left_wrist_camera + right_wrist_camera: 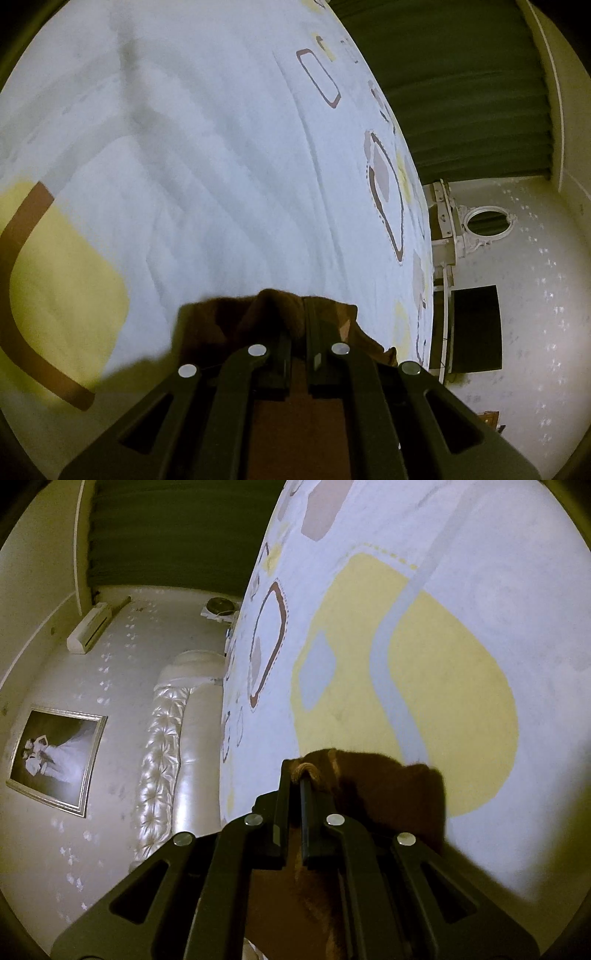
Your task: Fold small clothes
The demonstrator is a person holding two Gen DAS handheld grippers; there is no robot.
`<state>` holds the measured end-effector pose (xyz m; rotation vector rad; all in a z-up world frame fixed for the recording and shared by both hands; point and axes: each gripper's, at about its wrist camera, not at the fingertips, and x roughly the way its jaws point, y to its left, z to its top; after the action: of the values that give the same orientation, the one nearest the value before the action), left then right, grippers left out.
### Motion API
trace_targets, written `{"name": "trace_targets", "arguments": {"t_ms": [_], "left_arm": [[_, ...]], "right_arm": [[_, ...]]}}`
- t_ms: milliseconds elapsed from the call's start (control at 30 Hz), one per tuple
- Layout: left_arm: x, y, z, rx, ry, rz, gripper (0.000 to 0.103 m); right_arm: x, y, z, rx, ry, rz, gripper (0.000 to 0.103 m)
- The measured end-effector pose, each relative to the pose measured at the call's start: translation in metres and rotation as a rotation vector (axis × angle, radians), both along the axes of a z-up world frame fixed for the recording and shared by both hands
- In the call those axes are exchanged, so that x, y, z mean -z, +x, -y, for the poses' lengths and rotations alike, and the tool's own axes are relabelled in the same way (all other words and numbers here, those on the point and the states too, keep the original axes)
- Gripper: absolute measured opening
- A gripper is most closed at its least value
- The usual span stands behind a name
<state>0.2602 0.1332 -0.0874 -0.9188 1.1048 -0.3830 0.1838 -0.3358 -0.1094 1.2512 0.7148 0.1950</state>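
A small brown garment [236, 321] is pinched in my left gripper [297, 314], whose jaws are shut on its bunched edge above the bed sheet [221, 166]. My right gripper [297, 775] is shut on another edge of the same brown garment [388, 779], with a tan cord or loop [304, 767] showing at the fingertips. The cloth hangs below both grippers and its lower part is hidden behind them. Both grippers are held above the white sheet [498, 590] with its yellow and brown shapes.
The bed's edge runs along the right in the left wrist view, with a green curtain [461, 85], a white mirror frame [487, 221] and a dark screen [476, 328] beyond. In the right wrist view a tufted headboard [166, 738], a framed photo [55, 760] and an air conditioner [90, 627] lie left.
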Motion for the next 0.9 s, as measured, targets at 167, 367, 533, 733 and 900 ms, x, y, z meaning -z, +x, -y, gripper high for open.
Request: {"name": "trace_targets", "arguments": {"t_ms": [167,367,533,733,900], "left_arm": [[0.0,0.004,0.002,0.007,0.047,0.003,0.005],[-0.001,0.006,0.009,0.032,0.133,0.02,0.005],[0.002,0.009,0.011,0.046,0.156,0.025,0.005],[0.006,0.012,0.007,0.052,0.125,0.015,0.006],[0.001,0.014,0.002,0.069,0.017,0.035,0.036]], "right_arm": [[0.003,0.006,-0.002,0.005,-0.016,-0.016,0.004],[0.004,0.011,-0.004,0.003,-0.028,-0.03,0.004],[0.001,0.014,-0.004,0.002,-0.038,-0.041,0.004],[0.003,0.017,-0.005,0.013,-0.033,-0.053,0.005],[0.0,0.015,0.0,0.035,-0.024,-0.036,0.011]]}}
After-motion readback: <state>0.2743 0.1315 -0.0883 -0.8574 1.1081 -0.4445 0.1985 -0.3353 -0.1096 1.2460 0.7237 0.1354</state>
